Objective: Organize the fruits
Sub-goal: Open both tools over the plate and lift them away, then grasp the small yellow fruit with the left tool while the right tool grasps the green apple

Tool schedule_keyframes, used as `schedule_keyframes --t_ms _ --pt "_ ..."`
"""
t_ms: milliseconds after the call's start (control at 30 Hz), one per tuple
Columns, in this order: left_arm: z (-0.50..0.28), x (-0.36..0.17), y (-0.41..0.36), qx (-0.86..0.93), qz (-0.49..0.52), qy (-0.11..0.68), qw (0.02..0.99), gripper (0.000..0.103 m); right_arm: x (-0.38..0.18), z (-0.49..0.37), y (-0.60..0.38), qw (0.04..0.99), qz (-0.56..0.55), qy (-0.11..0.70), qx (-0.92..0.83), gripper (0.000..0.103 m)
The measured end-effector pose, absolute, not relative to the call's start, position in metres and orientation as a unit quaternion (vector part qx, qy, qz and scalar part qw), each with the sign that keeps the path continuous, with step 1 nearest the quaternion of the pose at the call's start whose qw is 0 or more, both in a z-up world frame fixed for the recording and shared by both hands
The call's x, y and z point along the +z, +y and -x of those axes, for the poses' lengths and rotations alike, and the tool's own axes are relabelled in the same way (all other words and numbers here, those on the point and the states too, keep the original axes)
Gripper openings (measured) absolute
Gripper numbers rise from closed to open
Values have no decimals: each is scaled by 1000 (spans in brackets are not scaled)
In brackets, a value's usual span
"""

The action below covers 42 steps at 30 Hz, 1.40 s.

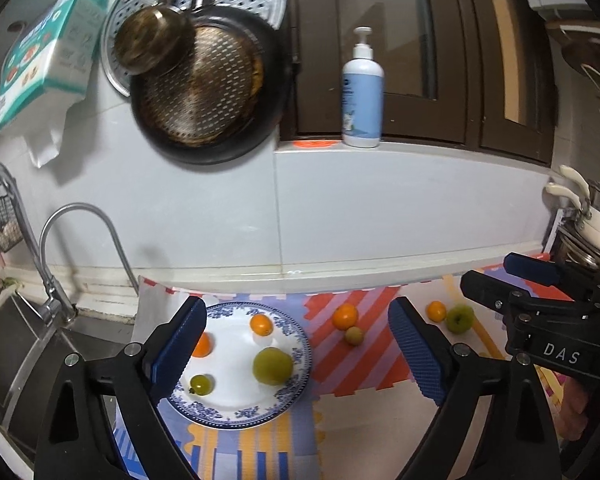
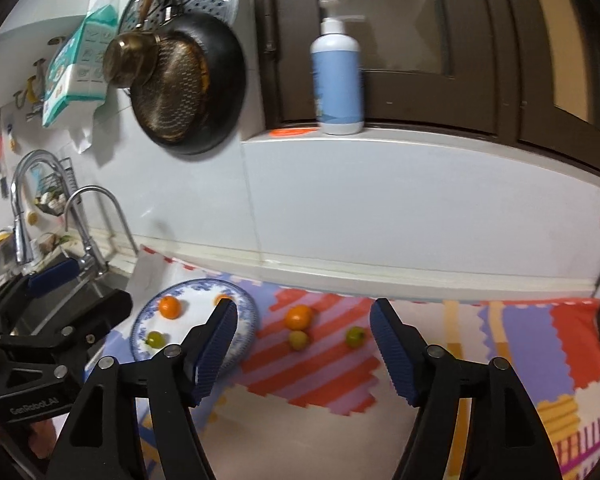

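A blue-and-white plate [image 1: 296, 340] lies on the colourful mat and holds two oranges [image 1: 261, 324], a large green fruit [image 1: 272, 365] and a small green fruit [image 1: 202, 384]. My left gripper [image 1: 298, 354] is open and empty above the plate. On the mat to the right lie an orange [image 1: 345, 316], a small yellow-green fruit [image 1: 354, 335], a small orange [image 1: 436, 311] and a green apple [image 1: 459, 318]. My right gripper [image 2: 304, 350] is open and empty above the mat, with the orange [image 2: 298, 317], yellow fruit [image 2: 299, 339] and green apple [image 2: 355, 336] between its fingers. The plate also shows in the right wrist view [image 2: 244, 304].
A sink [image 1: 28, 352] with taps [image 1: 80, 216] lies left of the plate. A dark pan [image 1: 204, 92] and steamer rack hang on the tiled wall. A pump bottle [image 1: 362, 92] stands on the window ledge. Pots [image 1: 592, 216] stand at the far right.
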<state>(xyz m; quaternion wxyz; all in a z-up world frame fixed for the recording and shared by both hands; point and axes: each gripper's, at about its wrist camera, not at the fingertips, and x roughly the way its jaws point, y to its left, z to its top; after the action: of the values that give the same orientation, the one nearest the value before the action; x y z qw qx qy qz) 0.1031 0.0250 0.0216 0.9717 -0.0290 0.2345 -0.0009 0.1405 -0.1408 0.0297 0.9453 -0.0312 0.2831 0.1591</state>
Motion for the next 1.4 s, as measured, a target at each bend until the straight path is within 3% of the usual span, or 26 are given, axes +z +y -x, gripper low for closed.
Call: schedule_keyframes --t_ms 367,867,1400 --pt "-105 19 -7 14 19 218 976 93 25 -137 -188 954 22 284 94 70" --pt "-179 -42 -30 -24 -3 310 950 92 -43 -196 -222 922 2 386 36 70" --pt "-251 -114 -45 -57 1 396 917 67 -118 -254 -240 872 -11 489 -11 69"
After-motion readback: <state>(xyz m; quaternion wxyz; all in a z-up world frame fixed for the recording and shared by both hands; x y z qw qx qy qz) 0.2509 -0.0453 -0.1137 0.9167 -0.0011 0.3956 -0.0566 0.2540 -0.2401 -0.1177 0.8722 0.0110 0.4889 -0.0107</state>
